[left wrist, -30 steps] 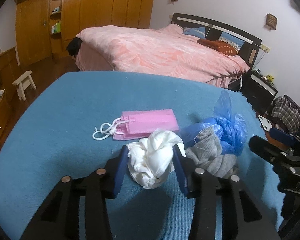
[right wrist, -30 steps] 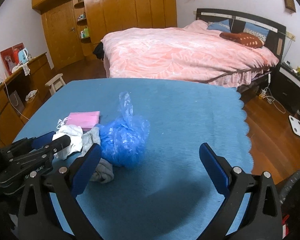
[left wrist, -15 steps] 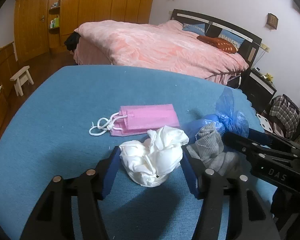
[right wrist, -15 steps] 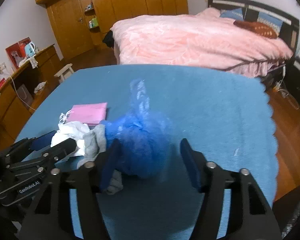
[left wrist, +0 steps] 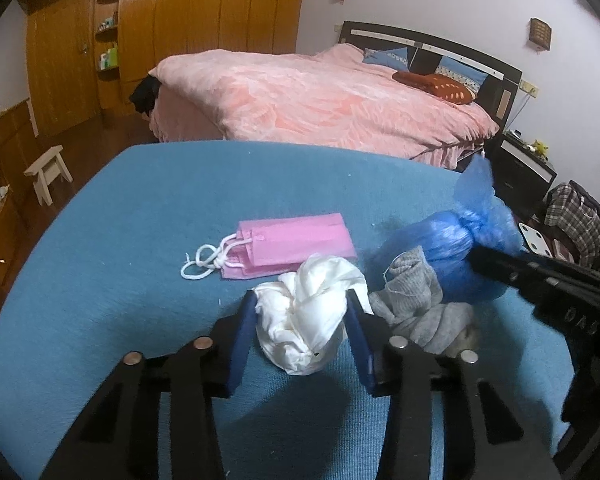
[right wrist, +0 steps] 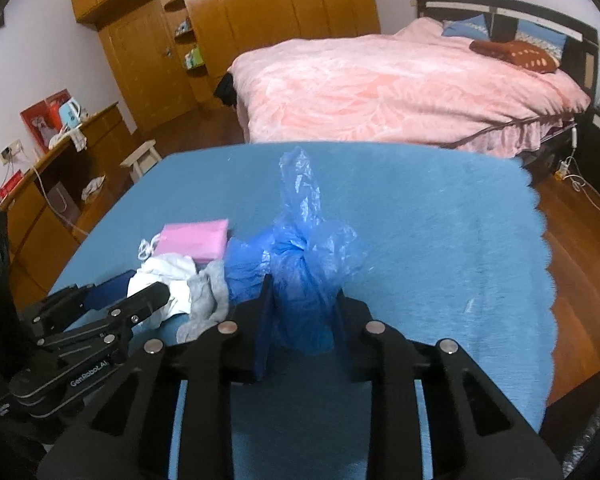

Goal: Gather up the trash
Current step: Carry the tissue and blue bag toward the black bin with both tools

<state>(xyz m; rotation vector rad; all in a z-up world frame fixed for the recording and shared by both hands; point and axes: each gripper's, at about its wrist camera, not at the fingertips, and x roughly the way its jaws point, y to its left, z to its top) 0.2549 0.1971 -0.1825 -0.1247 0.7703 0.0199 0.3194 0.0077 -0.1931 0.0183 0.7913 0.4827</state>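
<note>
Two pairs of tongs, two pieces of trash, one blue-covered worktop [left wrist: 140,208] at the foot of a pink bed.

Right tongs [right wrist: 300,312] just closing — now pinched on the knotted blue plastic bag [right wrist: 304,264], pads pressed into its crumpled body below the knot. Bag standing upright between the pads, its long axis running from the tongs toward 12 o'clock, twisted tail pointing up and away toward the bed. No reach left to make here: bag dead ahead, already in the grip.

Left tongs [left wrist: 300,320] also just narrowing, blue pads set against both flanks of the crumpled white wad [left wrist: 312,312] — clamped on it, by the look of the squeezed folds, though the grip seems lighter than the right one. Wad dead centre in the left wrist view, at 12 o'clock from the tongs, with no clear long axis.

Still lying loose on the worktop: a grey sock [left wrist: 412,296] at 2 o'clock from the left tongs, touching the blue bag and just beside the wad, and a pink face mask [left wrist: 296,244] with white loops beyond the wad at 11 o'clock. Sock between the two pairs of tongs, about equally near to each; mask clearly nearer the left.

Likely next — straight lifts, each piece clear of the sock.
</note>
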